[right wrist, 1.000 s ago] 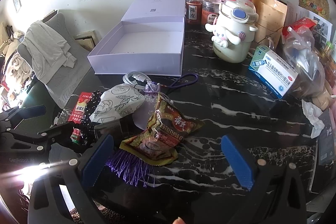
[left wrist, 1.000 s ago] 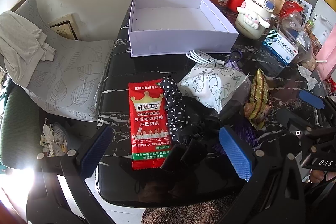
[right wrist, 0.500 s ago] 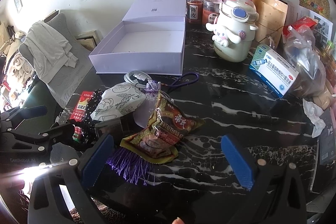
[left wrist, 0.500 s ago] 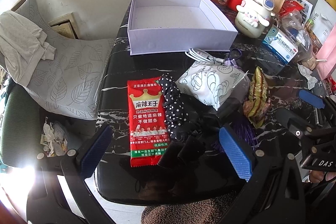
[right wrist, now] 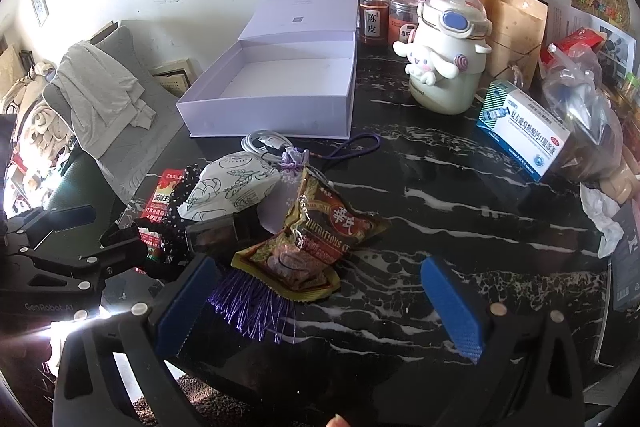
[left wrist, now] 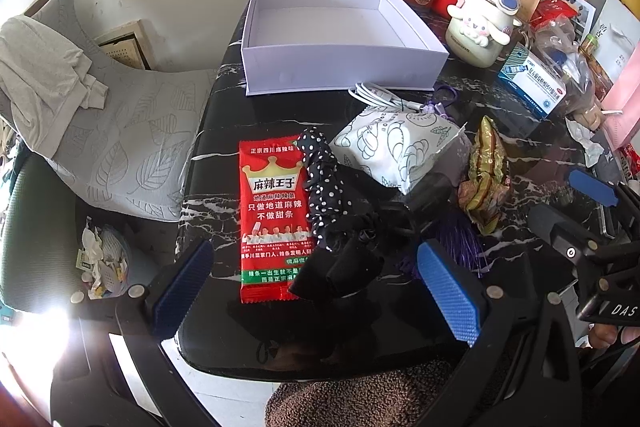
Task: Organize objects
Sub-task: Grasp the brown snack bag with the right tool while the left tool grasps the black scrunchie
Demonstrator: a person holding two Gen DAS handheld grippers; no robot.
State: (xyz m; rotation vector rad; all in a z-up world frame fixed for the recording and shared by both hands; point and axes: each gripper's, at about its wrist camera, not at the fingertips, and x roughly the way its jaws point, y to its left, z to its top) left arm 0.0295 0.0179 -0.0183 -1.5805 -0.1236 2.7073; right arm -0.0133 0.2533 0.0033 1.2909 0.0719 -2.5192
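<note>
An open empty lavender box point(left wrist: 332, 39) stands at the back of the black marble table; it also shows in the right wrist view point(right wrist: 280, 87). In front of it lie a red snack packet point(left wrist: 272, 211), a black polka-dot scrunchie point(left wrist: 328, 195), a white patterned pouch point(left wrist: 396, 147), a brown-gold snack bag point(right wrist: 316, 243), a purple tassel point(right wrist: 252, 303) and a white cable point(left wrist: 380, 97). My left gripper point(left wrist: 316, 287) is open, hovering just above the packet's lower end and the scrunchie. My right gripper point(right wrist: 316, 307) is open, just in front of the snack bag and tassel.
A white cartoon bottle point(right wrist: 444, 63), a blue-and-white medicine box point(right wrist: 524, 131), jars point(right wrist: 374, 21) and bags crowd the back and right. A grey cushioned chair point(left wrist: 120, 147) with cloth stands left of the table. The table's front edge point(left wrist: 320, 367) is near.
My left gripper has edged slightly forward over the red packet and scrunchie. The right gripper has barely moved. No object has shifted.
</note>
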